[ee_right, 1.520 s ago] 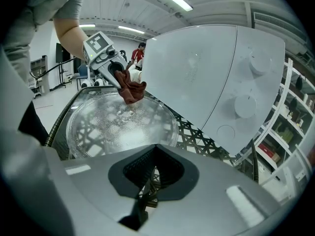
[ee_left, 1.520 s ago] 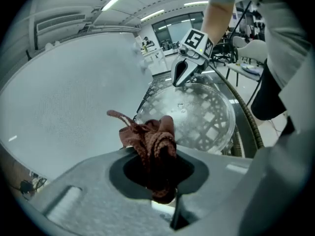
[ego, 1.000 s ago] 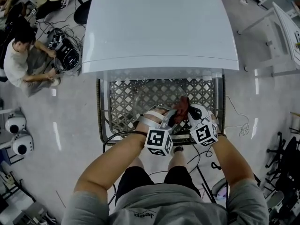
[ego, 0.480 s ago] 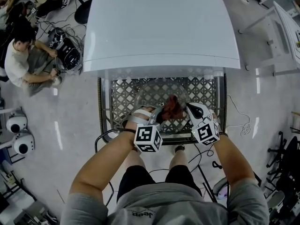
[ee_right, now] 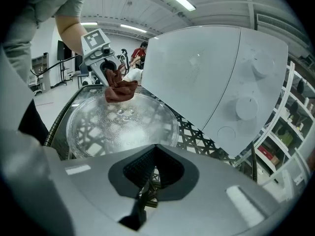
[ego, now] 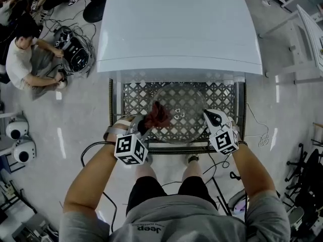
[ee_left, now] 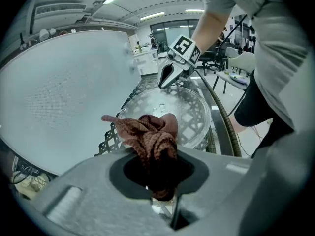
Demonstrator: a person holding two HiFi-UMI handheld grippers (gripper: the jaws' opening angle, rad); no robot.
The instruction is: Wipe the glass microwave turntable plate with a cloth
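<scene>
A round clear glass microwave turntable plate lies flat on a black metal lattice table, just in front of a white box-shaped microwave, with the person standing at the table's near edge. The left gripper has its jaws clenched on a bunched reddish-brown knitted cloth. The wad sticks out past the jaw tips, so soft fabric rather than hard plastic meets the glass. From above, the cloth sits over the plate's left edge; whether it presses on the glass or hangs just above it I cannot tell. The right gripper comes in from the opposite side, jaws closed to a point at the plate's right rim. It is probably there to brace the plate so it does not slide on the open lattice under the wiping, though no view settles whether the tip actually nips the glass. How much of the surface has been wiped cannot be judged from the glass.
</scene>
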